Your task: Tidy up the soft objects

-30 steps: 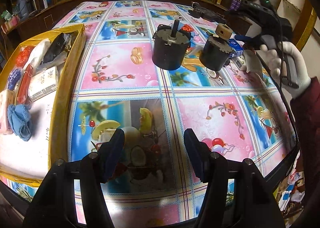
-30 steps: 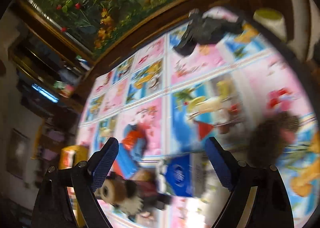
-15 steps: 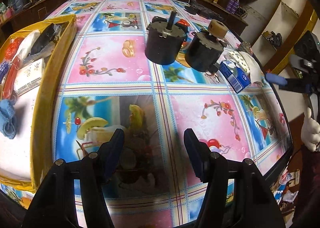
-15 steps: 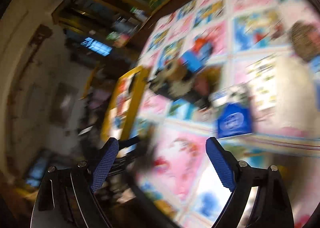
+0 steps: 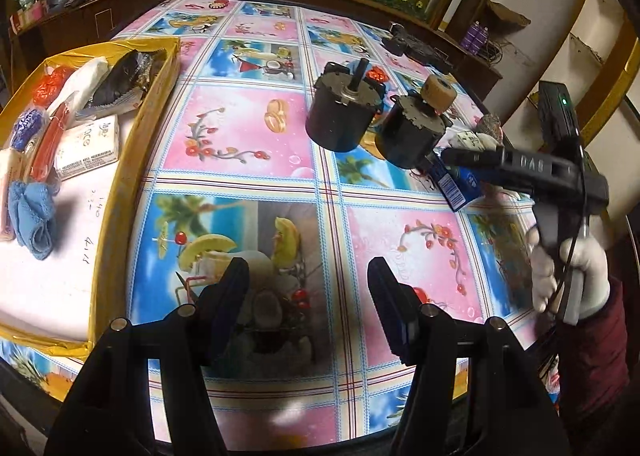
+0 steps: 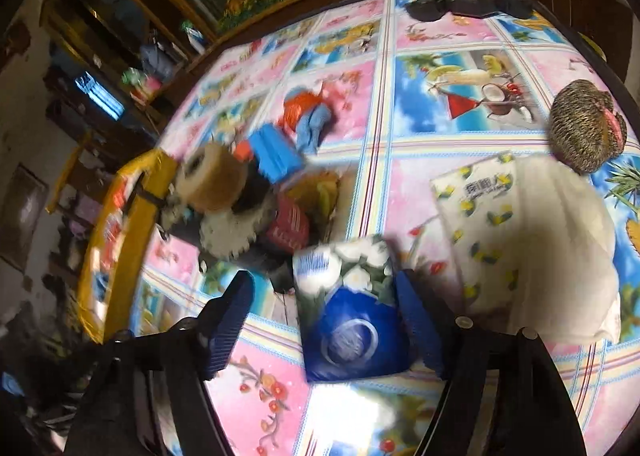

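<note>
Surface: round table (image 5: 248,135) under a glossy tropical-print cloth, wood cabinets and a flower mural behind
Bin: yellow-rimmed cardboard box (image 5: 132,159) at the table's left edge, white floor half bare
Done: box already holds several soft items, a blue cloth (image 5: 32,221), a white tissue pack (image 5: 88,147), a dark crinkly pouch (image 5: 124,79), red and blue bundles at the far end
Left to do: blue tissue pack (image 6: 352,312) near the right rim; white lemon-print pack (image 6: 492,215) just beside it; brown knitted pouch (image 6: 584,127) further back; small blue-and-orange soft toy (image 6: 308,119) mid-table
Not soft: two black motor housings (image 5: 344,115), one topped by a tan roller (image 5: 440,97), stand mid-table; I'd leave them there
Right gripper (image 6: 324,320): jaws closing, blue tissue pack between them; right pad at the pack's edge, left pad apart from it, so no grip yet
Left gripper (image 5: 308,308): roughly half open, nothing between the fingers, hovering over the near cloth
Person: white-gloved hand (image 5: 568,276) on the right tool's handle, dark red sleeve
Progress: my estimate is past halfway, four soft things outside the box
Next: finish the pinch on the blue pack, then carry it across to the box
</note>
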The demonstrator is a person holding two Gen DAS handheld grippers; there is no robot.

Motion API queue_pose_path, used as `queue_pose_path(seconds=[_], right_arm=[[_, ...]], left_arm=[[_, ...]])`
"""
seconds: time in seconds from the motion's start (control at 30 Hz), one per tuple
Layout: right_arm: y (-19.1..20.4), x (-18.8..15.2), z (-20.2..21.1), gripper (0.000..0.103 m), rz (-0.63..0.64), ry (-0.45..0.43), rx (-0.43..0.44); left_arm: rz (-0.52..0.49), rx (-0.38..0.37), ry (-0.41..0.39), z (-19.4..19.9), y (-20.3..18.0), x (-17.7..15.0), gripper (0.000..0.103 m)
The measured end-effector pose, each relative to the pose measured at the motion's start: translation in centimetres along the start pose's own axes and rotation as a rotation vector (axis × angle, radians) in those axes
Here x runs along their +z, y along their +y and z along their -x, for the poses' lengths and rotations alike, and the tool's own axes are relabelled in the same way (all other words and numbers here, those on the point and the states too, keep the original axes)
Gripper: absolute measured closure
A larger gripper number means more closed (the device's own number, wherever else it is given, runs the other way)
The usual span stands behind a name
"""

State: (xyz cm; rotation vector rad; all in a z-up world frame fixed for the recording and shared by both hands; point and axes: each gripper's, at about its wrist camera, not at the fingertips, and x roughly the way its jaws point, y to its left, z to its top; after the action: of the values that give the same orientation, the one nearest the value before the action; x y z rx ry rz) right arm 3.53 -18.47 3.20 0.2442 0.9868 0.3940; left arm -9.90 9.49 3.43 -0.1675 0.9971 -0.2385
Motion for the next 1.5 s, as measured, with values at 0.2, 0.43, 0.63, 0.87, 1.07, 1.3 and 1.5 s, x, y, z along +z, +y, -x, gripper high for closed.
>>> queue_pose_path(seconds=[0.2,0.43,0.63,0.87,1.07,1.3,1.5], right_arm=[[4.3,-3.3,1.1,0.031,0.064,0.064,0.080],[5.5,-5.2,4.8,0.032,0.046,0.037,0.232],[-0.1,-5.8,11.4,0.027,-0.069,-0.132,0.098],[-7.4,-9.1,16.1,0.019,-0.251,-0.254,-0.030],[-8.8,-10.1,15.7,0.019,-0.296,-0.240,-0.047],[-9.8,-7.6,12.9,0.018,-0.297,-0.193,-0.046],[-10.0,-4.5,10.9,0.018,-0.277,-0.197,-0.110]], left_arm=[[0.025,-0.018,0.015,-0.8,0.7,0.2,0.043],[0.032,-0.048,0.021,-0.6,0.8,0.1,0.043],[0.052,-0.075,0.031,-0.5,1.1,-0.2,0.043],[0.066,-0.093,0.080,-1.5,0.0,-0.3,0.043],[-0.011,-0.060,0.069,-3.2,-3.8,1.2,0.043],[-0.284,-0.032,-0.015,-6.0,-8.7,4.5,0.043],[-0.507,-0.014,-0.016,-7.9,-10.8,4.7,0.030]])
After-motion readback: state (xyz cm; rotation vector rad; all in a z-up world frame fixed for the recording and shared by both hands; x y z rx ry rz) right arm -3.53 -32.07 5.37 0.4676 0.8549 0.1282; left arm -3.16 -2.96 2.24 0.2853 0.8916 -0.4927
